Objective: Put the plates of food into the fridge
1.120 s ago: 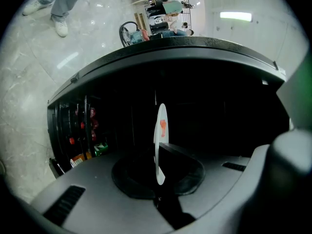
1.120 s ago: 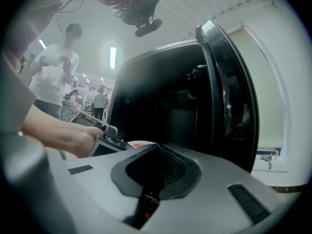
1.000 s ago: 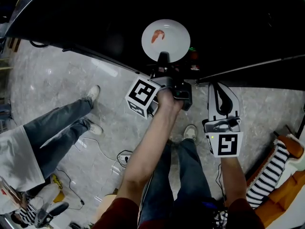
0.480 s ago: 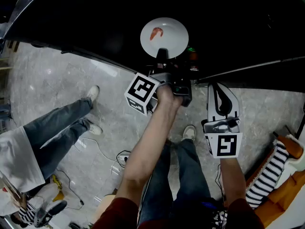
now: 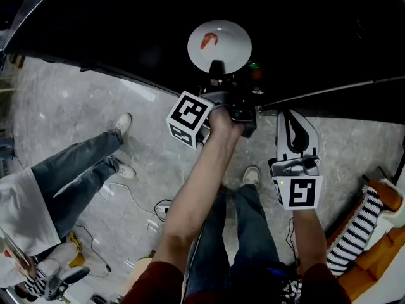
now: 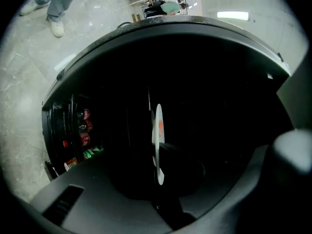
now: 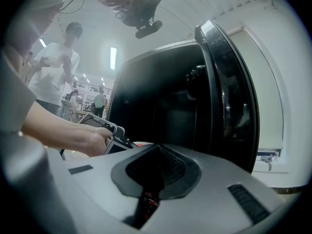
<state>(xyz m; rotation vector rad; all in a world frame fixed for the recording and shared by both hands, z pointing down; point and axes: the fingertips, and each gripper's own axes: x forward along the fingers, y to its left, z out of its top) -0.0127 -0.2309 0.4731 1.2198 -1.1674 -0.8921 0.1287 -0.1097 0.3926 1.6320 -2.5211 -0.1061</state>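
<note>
A big indoor hall: polished stone floor (image 5: 69, 106), ceiling strip lights (image 7: 113, 57), bystanders (image 7: 53, 84)

Head view steeply down, gripper views forward (both facing fridge (image 7: 165, 101))

Along the bottom edge of my head view I see dark red sleeves (image 5: 161, 282) and blue jeans (image 5: 250, 233), with a pale shoe (image 5: 252, 175) at mid-frame. The left gripper (image 5: 216, 68) is grey and black. The right gripper (image 5: 290, 118) is light grey with black ribbed pads (image 7: 165, 167). Each carries a white cube printed with black square markers: left cube (image 5: 189, 118), right cube (image 5: 302, 192).
</note>
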